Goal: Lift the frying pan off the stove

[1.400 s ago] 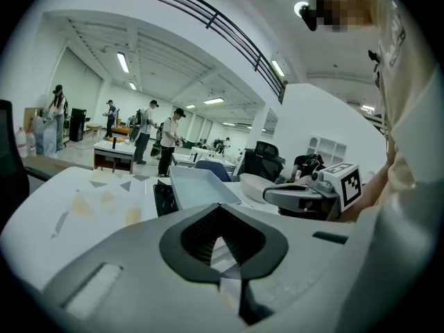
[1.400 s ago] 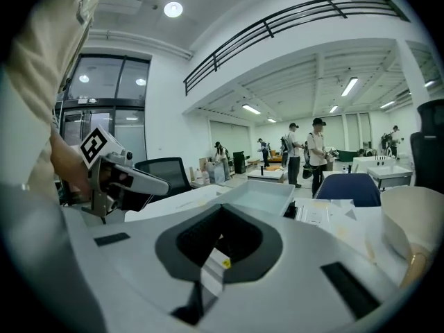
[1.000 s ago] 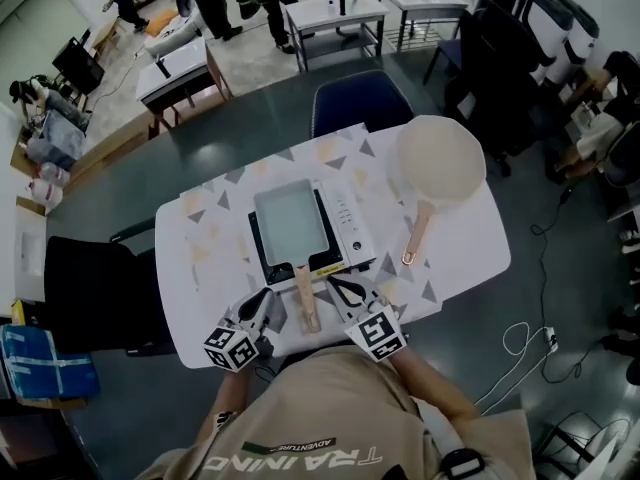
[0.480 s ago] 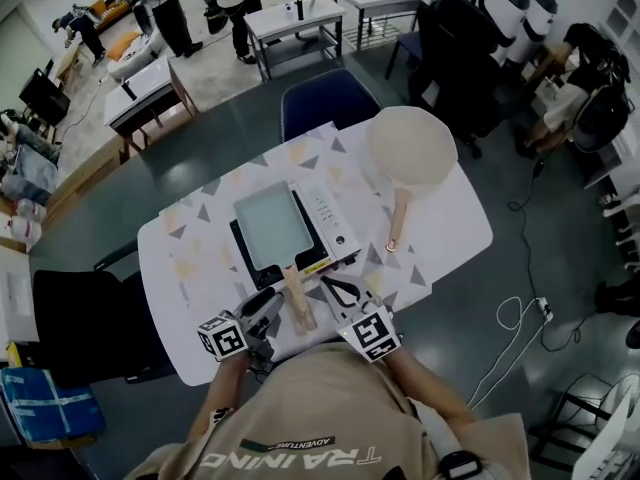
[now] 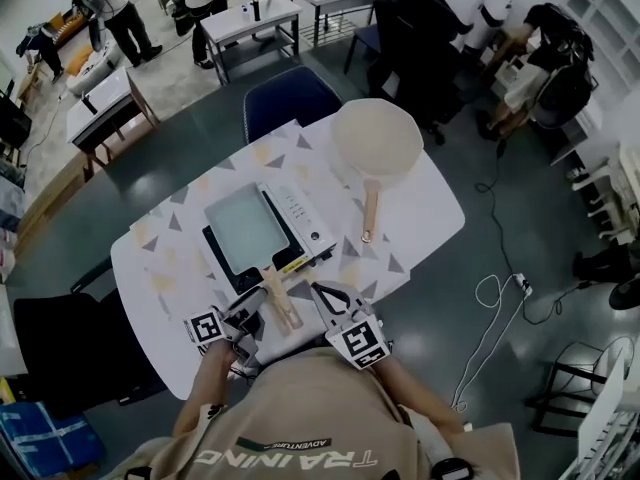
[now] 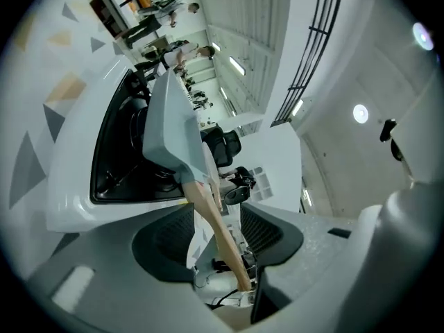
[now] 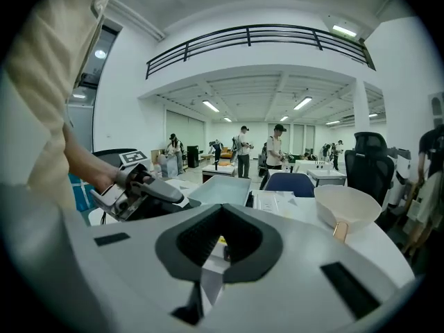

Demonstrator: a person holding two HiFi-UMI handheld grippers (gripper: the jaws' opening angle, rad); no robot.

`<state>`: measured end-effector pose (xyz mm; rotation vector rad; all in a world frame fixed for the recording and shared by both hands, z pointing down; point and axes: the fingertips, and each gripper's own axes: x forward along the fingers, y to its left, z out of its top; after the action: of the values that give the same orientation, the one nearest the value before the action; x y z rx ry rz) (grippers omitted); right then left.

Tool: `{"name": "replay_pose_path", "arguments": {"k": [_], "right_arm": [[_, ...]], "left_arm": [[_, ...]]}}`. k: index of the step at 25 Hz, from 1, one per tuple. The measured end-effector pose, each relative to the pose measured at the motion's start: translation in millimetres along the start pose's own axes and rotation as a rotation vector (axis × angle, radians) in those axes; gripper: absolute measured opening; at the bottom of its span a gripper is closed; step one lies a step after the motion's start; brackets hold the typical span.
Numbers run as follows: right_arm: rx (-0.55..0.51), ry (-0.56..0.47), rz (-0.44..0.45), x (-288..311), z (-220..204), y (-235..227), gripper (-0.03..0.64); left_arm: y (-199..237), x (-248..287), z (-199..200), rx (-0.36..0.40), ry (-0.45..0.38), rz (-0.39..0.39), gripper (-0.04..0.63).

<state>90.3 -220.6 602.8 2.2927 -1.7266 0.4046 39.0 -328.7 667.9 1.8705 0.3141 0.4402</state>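
Observation:
A rectangular grey frying pan [image 5: 245,230] sits on a white portable stove [image 5: 303,220], and its wooden handle [image 5: 278,298] points toward me. My left gripper [image 5: 252,310] is at the handle's near end. Its jaws are opening, and in the left gripper view the handle [image 6: 216,222] runs between the pads without being pressed, with the pan [image 6: 168,127] beyond it. Just right of the handle, my right gripper [image 5: 326,296] is shut and holds nothing. In the right gripper view the gripper [image 7: 220,233] faces the pan [image 7: 222,189] and the left gripper [image 7: 139,186].
A round cream pan [image 5: 377,140] with a wooden handle lies on the table's far right. The white table [image 5: 425,208] has a cloth with a triangle pattern. A blue chair [image 5: 290,98] stands beyond it and a black chair [image 5: 60,338] to its left. People stand far off.
The left gripper's jaws have spread apart around the pan's handle. The right gripper stays shut beside the handle. The pan has not moved on the stove.

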Motion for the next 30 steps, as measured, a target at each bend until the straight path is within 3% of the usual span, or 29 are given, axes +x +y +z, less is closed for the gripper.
{"name": "replay_pose_path", "arguments": {"k": [3, 12, 23, 30], "right_arm": [[0.0, 0.008, -0.023, -6, -2, 2, -0.005], [0.04, 0.023, -0.067, -10, -10, -6, -0.005], [0.06, 0.023, -0.046, 10, -11, -26, -0.005], [0.08, 0.036, -0.009, 19, -19, -34, -0.005]], "left_arm": [[3, 5, 3, -0.095, -0.001, -0.027, 0.193], [10, 37, -4, -0.229, 0.074, -0.063, 0.196], [14, 80, -8, -0.284, 0.135, -0.085, 0.196], [17, 92, -7, -0.336, 0.115, -0.088, 0.195]]}}
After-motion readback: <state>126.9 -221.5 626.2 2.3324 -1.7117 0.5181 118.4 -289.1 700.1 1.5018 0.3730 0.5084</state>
